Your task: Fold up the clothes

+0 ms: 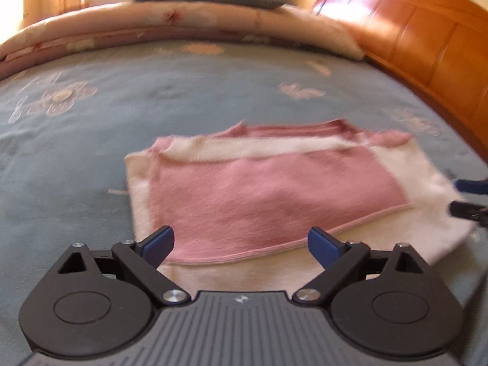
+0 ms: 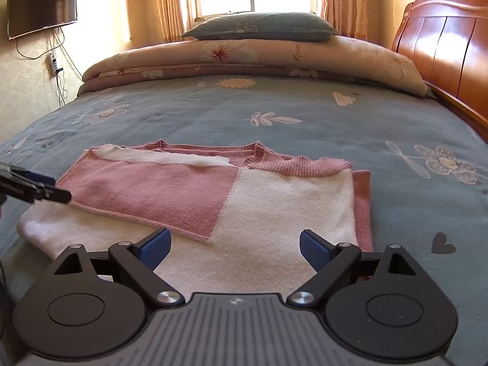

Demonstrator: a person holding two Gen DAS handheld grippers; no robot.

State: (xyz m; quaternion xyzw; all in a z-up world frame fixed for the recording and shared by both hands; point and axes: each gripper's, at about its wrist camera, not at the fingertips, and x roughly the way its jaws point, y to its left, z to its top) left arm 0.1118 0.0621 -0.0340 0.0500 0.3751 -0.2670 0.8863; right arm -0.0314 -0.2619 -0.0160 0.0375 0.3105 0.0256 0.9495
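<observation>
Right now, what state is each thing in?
Sweater: partly folded, flat on the bed.
Left hand-held gripper: open, empty.
Right hand-held gripper: open, empty.
Quilt: folded, by the window.
Pillow: on the quilt.
TV: off.

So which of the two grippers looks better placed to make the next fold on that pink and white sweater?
Probably the left gripper. It is open right at the pink flap's near hem on the sweater, so it could pinch that edge. The right gripper, also open, hovers over the flat white panel with no edge between its fingers.
</observation>
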